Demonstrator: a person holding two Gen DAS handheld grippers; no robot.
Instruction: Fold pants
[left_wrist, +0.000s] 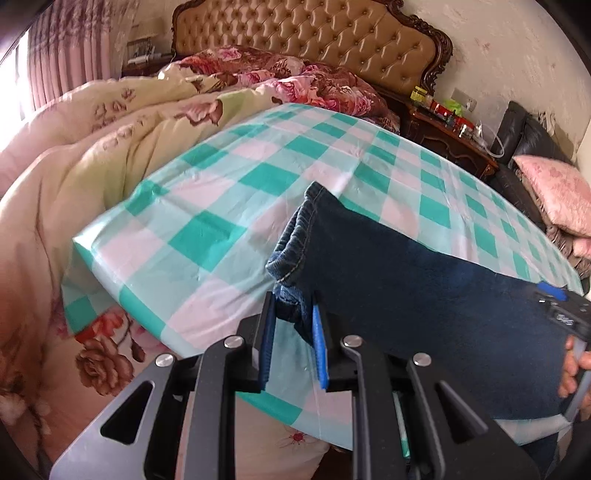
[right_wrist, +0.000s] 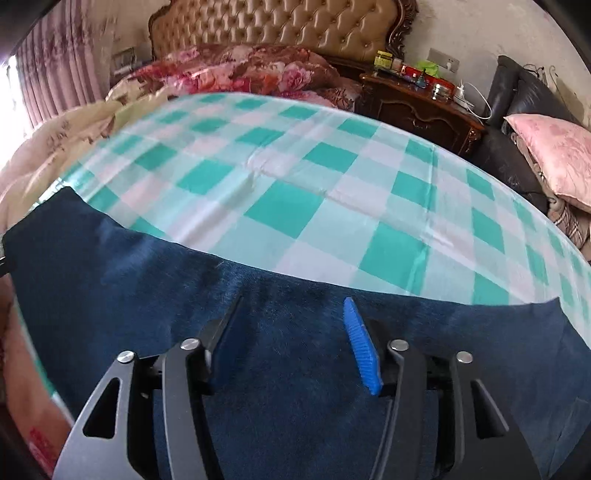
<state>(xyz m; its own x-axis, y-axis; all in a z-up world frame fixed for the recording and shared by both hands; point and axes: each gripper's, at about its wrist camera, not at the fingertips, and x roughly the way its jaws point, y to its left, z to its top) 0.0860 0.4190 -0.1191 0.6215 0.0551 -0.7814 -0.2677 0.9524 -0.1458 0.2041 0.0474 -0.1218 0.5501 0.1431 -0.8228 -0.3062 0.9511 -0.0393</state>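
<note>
Dark blue jeans lie across a green-and-white checked cloth on the bed. My left gripper is shut on the jeans' waistband corner, with denim pinched between its blue pads. In the right wrist view the jeans stretch across the near edge of the checked cloth. My right gripper is open, its fingers spread wide over the flat denim. The right gripper's body and the hand holding it show at the right edge of the left wrist view.
A floral quilt and red floral pillows are heaped toward the tufted headboard. A dark wooden nightstand with small items stands on the right, beside a black sofa with a pink cushion.
</note>
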